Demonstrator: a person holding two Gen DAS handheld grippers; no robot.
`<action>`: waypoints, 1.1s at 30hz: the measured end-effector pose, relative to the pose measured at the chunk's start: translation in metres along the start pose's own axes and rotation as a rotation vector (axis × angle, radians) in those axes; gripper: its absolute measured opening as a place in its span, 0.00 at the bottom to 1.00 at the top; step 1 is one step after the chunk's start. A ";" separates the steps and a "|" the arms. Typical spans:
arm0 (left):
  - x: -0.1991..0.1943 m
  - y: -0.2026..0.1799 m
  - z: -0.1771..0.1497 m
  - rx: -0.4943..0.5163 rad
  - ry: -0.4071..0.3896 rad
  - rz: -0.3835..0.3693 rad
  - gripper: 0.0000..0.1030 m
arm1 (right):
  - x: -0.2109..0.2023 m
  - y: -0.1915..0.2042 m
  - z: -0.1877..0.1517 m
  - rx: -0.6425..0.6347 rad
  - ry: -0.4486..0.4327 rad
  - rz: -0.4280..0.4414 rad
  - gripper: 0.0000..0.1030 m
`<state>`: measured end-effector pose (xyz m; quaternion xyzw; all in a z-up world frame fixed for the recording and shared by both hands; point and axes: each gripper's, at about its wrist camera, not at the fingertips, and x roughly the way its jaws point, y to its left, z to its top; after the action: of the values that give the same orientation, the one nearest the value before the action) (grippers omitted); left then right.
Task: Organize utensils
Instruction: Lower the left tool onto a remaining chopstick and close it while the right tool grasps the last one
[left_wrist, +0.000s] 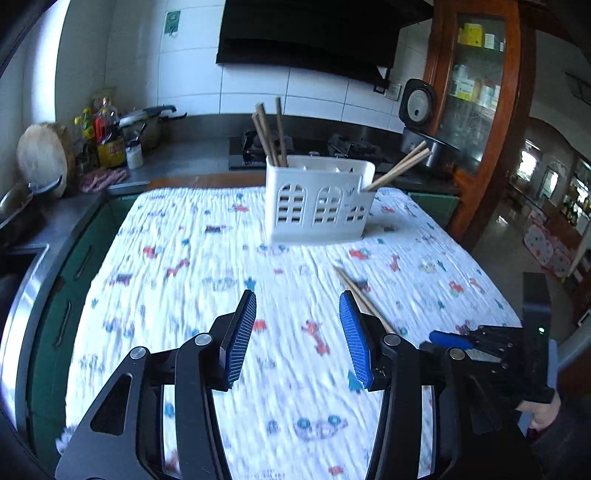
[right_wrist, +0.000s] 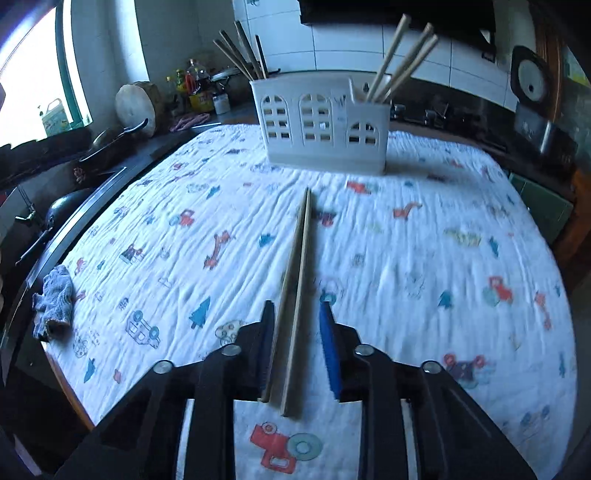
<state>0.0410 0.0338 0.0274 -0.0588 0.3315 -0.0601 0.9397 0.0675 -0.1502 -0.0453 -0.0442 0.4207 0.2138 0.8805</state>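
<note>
From the left wrist, the left gripper (left_wrist: 297, 336) hangs above the printed tablecloth (left_wrist: 177, 295) with its jaws wide and nothing between them; the white utensil caddy (left_wrist: 317, 201) stands upright near the far edge, dark chopsticks (left_wrist: 271, 134) in its left compartment and pale ones (left_wrist: 400, 168) leaning out of its low right-hand compartment; a loose pair of pale chopsticks (left_wrist: 364, 301) lies on the cloth just beside this gripper's right finger, running toward the right gripper (left_wrist: 448, 339), whose grip cannot be read from here.

From the right wrist, the right gripper (right_wrist: 297, 343) straddles the thick ends of the loose pair of chopsticks (right_wrist: 297, 273), the tips converging toward the caddy (right_wrist: 321, 127); the jaws are moderately open, the left pad (right_wrist: 266, 343) at or very near one stick, the right pad (right_wrist: 328, 350) apart from the other; contact on the left I cannot tell for sure.

The step in hand looks to be grasping this pair; it is best to close squarely so both sticks are pinched side by side and neither rolls out, lift level, then tilt tips down and lower them among the pale ones (right_wrist: 400, 62), in the right compartment, matching colour; the caddy may tip if the sticks catch its rim.
</note>
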 end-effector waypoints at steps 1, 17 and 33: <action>-0.001 0.003 -0.007 -0.009 0.009 0.000 0.46 | 0.005 0.001 -0.004 0.013 0.012 0.003 0.19; 0.009 0.010 -0.046 -0.071 0.062 -0.006 0.46 | 0.032 0.001 -0.012 0.049 0.067 -0.009 0.09; 0.041 -0.045 -0.072 -0.077 0.150 -0.089 0.46 | -0.002 -0.009 -0.014 0.041 -0.019 -0.003 0.06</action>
<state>0.0241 -0.0218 -0.0468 -0.1047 0.4002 -0.0931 0.9057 0.0605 -0.1628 -0.0537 -0.0246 0.4168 0.2041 0.8854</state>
